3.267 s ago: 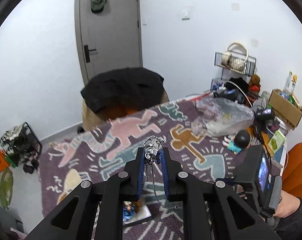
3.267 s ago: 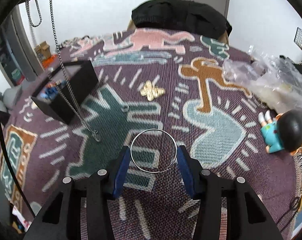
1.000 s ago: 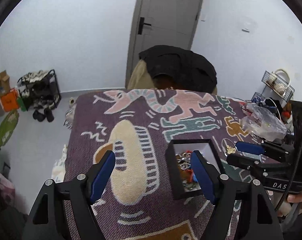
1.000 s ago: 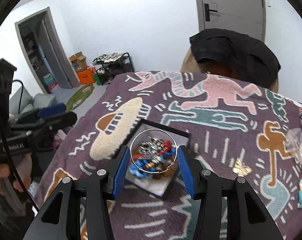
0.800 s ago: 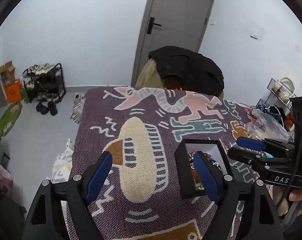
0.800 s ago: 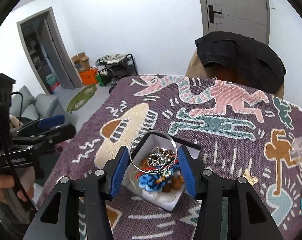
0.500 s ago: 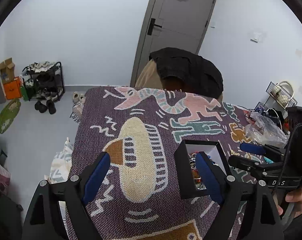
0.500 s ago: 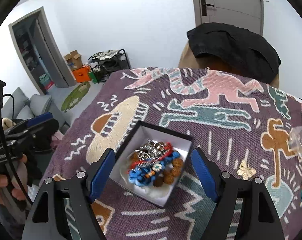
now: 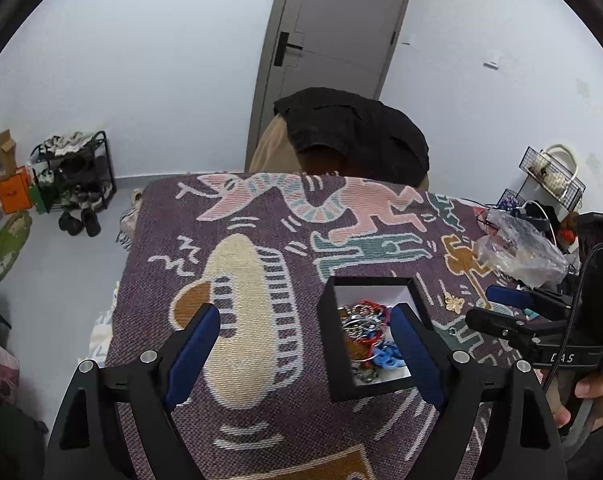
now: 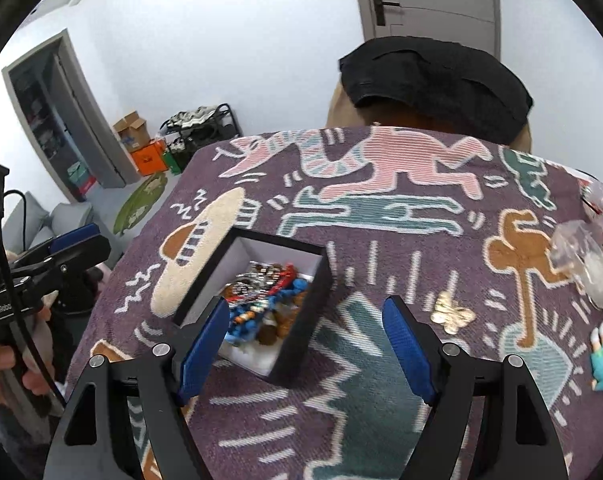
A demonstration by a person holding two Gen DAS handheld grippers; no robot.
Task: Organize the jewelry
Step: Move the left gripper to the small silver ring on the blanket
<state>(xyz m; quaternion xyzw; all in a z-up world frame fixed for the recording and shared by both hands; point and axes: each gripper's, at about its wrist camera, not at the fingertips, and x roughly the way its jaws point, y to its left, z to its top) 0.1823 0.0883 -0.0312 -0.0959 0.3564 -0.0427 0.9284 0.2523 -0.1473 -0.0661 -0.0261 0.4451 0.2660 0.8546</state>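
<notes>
Right wrist view: both the right gripper (image 10: 305,336) and the left gripper (image 9: 305,344) are spread and empty above the box (image 10: 301,322), while the gold butterfly clip (image 10: 451,315) lies right of it, nearer the right gripper.

A purple woven cloth (image 10: 381,380) with pink, teal, tan and cream cartoon figures lies under a black, white-lined box (image 10: 301,336) of red, blue, silver and brown jewelry (image 10: 261,300), beside a gold butterfly (image 10: 451,316).
</notes>
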